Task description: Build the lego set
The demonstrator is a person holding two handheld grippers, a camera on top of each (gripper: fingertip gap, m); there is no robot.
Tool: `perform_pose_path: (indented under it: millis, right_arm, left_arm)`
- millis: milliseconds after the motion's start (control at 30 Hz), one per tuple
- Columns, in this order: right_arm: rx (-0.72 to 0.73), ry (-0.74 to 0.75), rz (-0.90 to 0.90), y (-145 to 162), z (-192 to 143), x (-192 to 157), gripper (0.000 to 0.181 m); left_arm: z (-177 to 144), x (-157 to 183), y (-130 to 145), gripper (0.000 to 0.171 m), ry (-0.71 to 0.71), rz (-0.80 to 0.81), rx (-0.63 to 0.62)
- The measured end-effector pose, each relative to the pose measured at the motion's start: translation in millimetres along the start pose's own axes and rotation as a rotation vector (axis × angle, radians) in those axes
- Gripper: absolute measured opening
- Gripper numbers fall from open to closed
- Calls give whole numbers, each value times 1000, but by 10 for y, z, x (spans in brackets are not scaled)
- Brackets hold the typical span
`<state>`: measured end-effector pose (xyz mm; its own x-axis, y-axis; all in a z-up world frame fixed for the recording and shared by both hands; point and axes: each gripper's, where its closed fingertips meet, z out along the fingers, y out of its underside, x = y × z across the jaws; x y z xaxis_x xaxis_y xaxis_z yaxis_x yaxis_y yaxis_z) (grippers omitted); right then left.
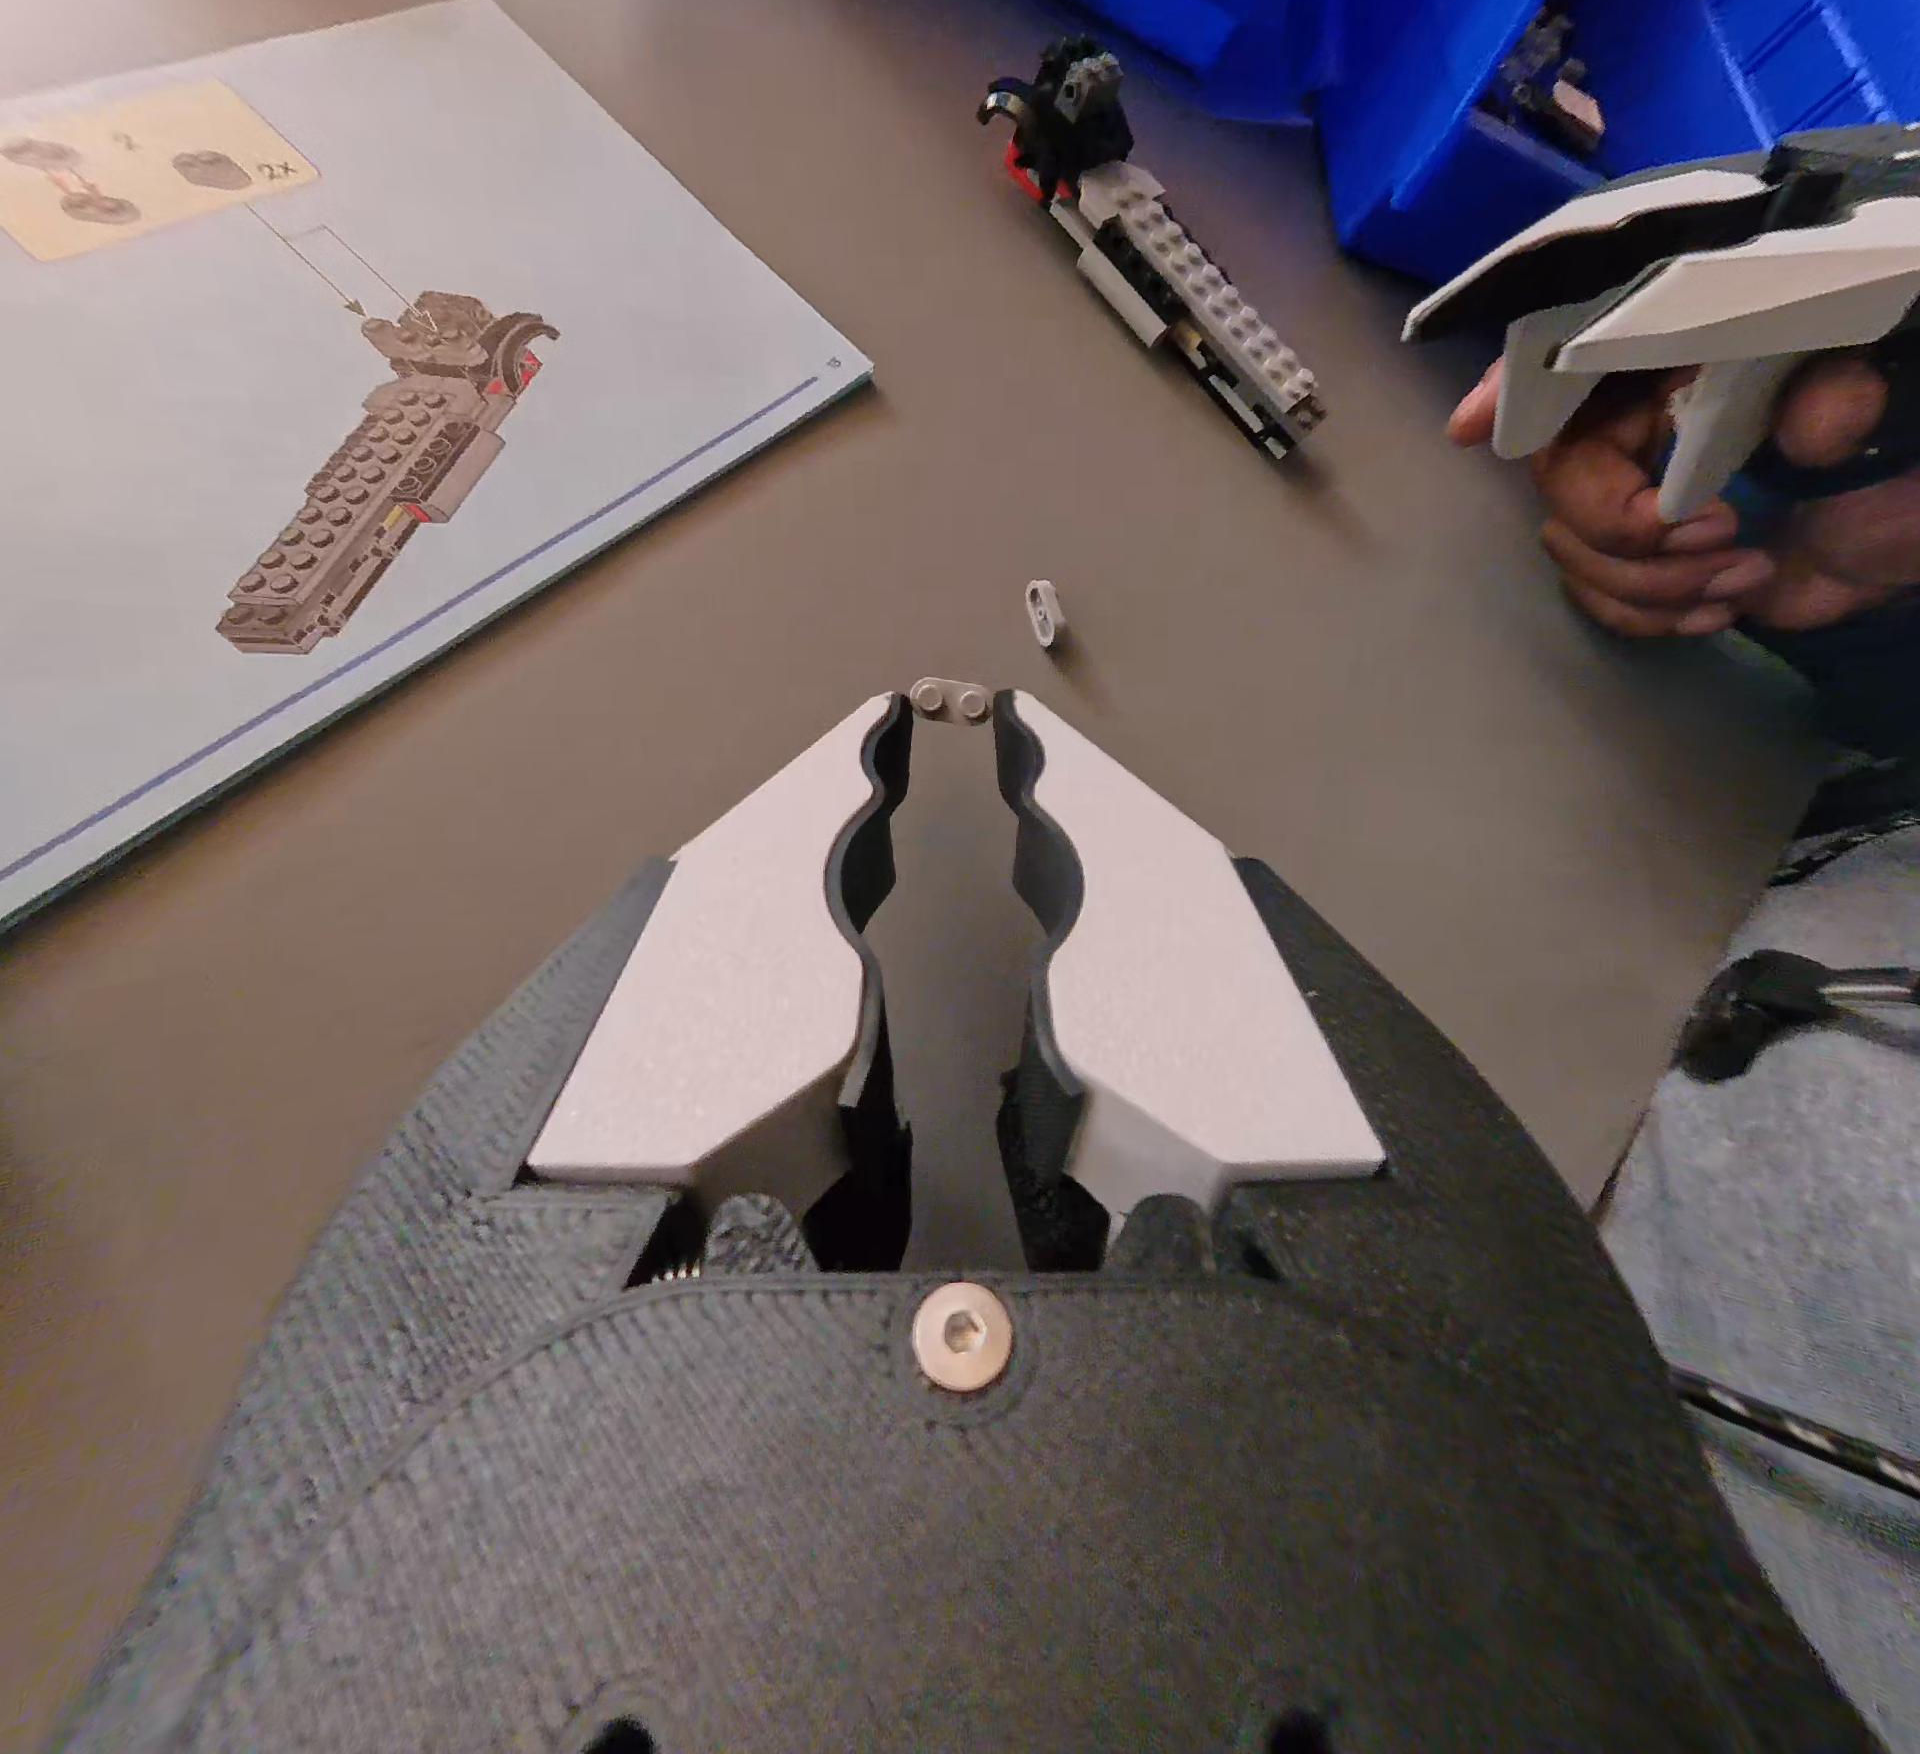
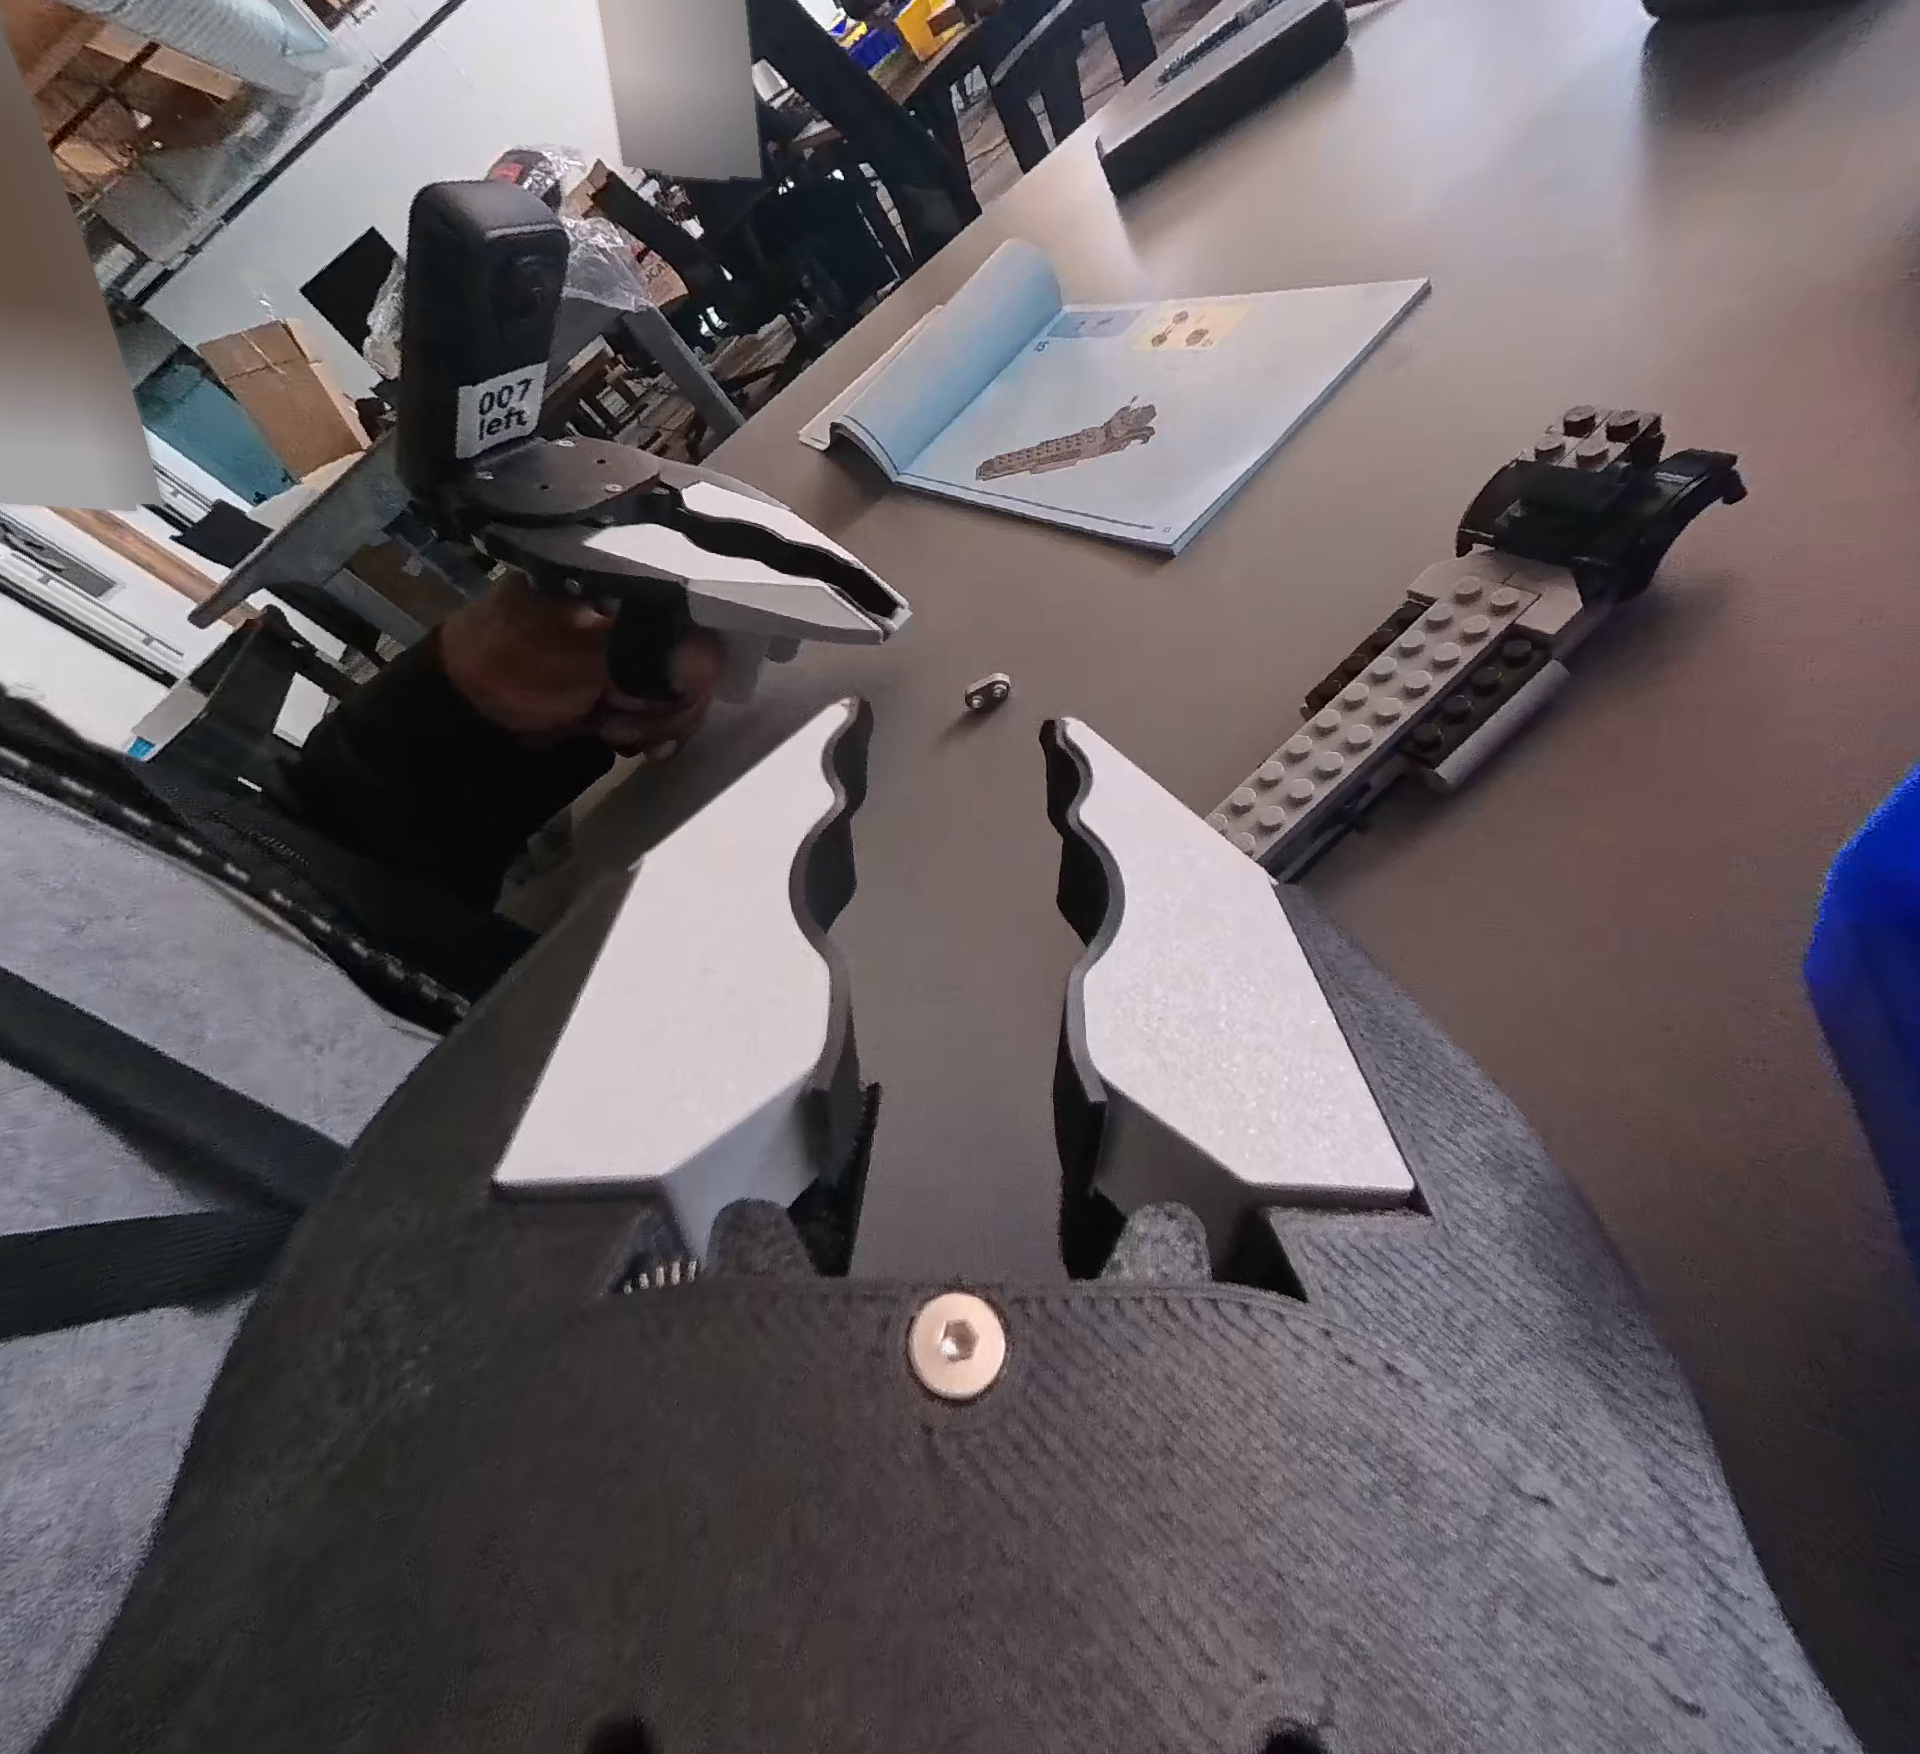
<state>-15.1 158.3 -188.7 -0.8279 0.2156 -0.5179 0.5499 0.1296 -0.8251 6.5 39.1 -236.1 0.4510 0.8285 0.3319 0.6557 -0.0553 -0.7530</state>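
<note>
We read the left gripper (image 1: 953, 705) jaws as narrow and pinching the small flat grey two-stud rounded lego plate (image 1: 950, 699) by its short ends, right at the tips, just above the dark matte worktop (image 1: 1299, 873). The plate is light, stiff and slick plastic; the end-to-end grip looks marginal, so a twist could pop it out. The second small grey two-hole lego plate (image 2: 988, 692) stands on edge, loose on the worktop, just ahead of the right gripper (image 2: 956, 717). Those jaws are wide and empty, with the piece centred beyond the tips, not yet between them. We'd take it across its flat faces. The long grey-and-black studded lego assembly (image 2: 1455, 665) lies to the right, well apart.
</note>
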Motion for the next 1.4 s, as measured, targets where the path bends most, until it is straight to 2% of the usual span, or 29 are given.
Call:
perform_pose_path:
  millis: [400,667,1400]
  right_arm:
    - [-77,31,56,86,81,93,35]
    - [-111,40,71,128,115,117,34]
    - [-123,40,73,146,131,118,32]
  left_arm:
    - [-79,1,-75,18,128,-88,58]
    - [-365,-199,-336,18,232,-309,300]
    - [-341,-189,-316,18,234,-305,282]
